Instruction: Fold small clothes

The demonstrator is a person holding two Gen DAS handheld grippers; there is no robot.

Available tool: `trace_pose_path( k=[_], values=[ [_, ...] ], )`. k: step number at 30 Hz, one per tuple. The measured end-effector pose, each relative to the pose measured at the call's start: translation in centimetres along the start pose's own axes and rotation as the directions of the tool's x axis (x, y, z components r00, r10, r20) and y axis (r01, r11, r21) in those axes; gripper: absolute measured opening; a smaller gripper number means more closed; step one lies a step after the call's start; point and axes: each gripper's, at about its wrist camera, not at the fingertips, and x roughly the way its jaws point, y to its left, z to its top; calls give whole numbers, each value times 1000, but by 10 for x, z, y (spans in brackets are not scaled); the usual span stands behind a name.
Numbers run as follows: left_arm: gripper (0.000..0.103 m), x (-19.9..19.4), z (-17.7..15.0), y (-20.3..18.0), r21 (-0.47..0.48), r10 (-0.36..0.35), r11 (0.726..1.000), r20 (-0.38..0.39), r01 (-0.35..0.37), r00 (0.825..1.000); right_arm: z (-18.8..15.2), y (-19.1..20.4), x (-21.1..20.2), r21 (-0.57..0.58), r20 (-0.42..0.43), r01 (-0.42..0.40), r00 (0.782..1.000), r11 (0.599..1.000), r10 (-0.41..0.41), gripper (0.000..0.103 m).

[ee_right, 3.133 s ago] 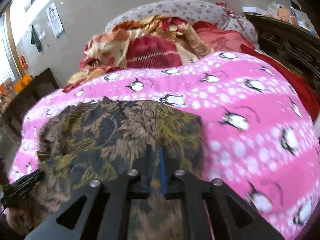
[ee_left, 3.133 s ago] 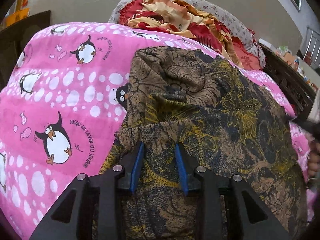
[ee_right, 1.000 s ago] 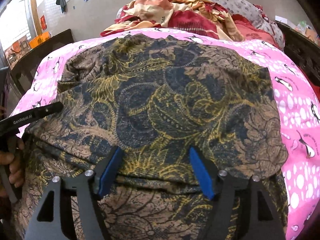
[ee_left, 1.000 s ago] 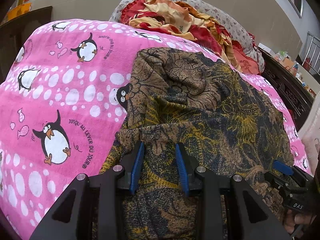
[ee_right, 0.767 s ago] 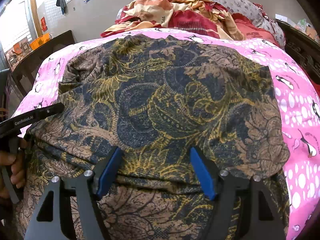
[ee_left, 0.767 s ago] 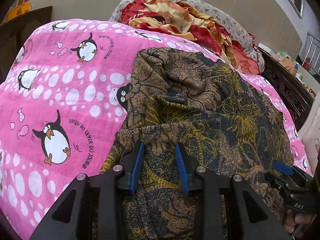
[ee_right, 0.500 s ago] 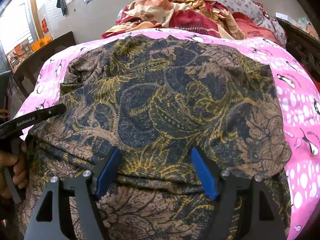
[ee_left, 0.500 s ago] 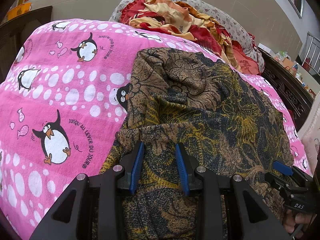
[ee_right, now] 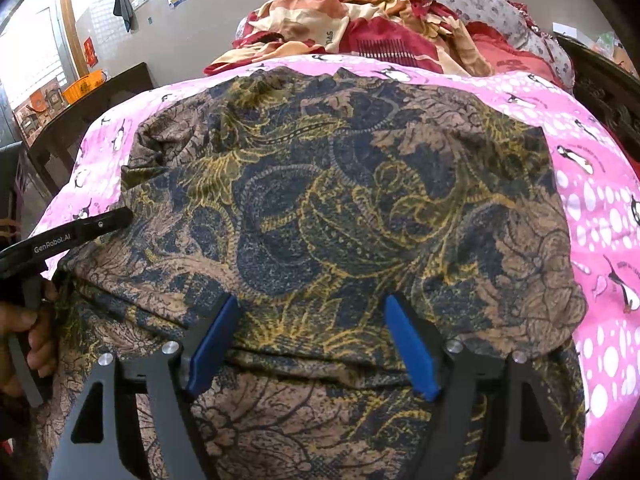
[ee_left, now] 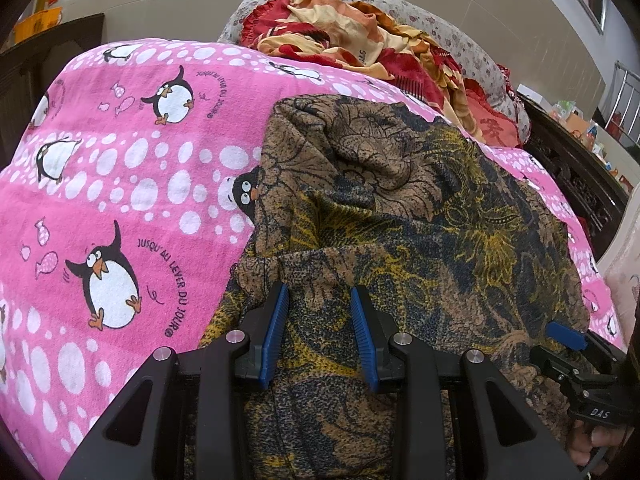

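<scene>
Left wrist view: garment (ee_left: 400,208), brown and yellow print, lies folded on the pink sheet (ee_left: 120,184).
Left gripper (ee_left: 320,300): jaws narrowly parted over the garment's near edge; grip cannot be told.
Right gripper (ee_right: 312,312): jaws wide, just been opening, cloth beneath them, nothing pinched.

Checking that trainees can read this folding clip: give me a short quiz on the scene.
1. Which animal is printed on the pink sheet? A cats, B penguins, C ducks.
2. Fill in: the brown patterned garment lies on the ___.
3. True or false: the right gripper is clamped shut.
Key: 1 B. 2 sheet. 3 false; its jaws have just been opening and stand wide apart, with the garment between them unpinched.
</scene>
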Motion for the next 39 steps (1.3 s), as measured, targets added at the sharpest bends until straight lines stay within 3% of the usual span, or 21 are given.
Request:
trace_pose_path(
  k=[3,5,8,14,18,22,26,32,39],
  values=[
    [13,-14,4,-5,49,30,998,-32,-29,999,3,-1,-6,4,-4,-7,1000,1000,7,79],
    [13,-36,3,-2,48,23,999,-33,-21,999,4,0,-29,3,-1,13,1000,1000,-13,77],
    [13,-79,-6,8,100,28,995,-27,-25,999,-7,-2,-86,-8,70,6,998,1000,-6,78],
    [14,-149,-60,58,87,53,995,-112,-43,992,-78,-12,-164,-103,25,-12,1000,995,15,78],
    [14,-173,-99,85,58,81,996,-166,-72,983,-132,-16,-190,-176,10,46,999,983,-45,78],
    [15,-186,-129,99,11,67,998,-190,-66,979,-162,-29,-207,-98,49,34,998,995,-29,78],
    [26,-197,-148,107,-72,-11,997,-188,-3,982,-174,-39,-216,-37,86,33,996,999,-30,78],
    [43,-219,-167,94,-17,-86,996,-206,84,975,-182,-54,-238,-28,129,67,990,997,-63,78],
    [44,-231,-204,75,13,-234,969,-270,247,934,-188,-67,-245,46,144,44,988,998,-50,77]
  ],
)
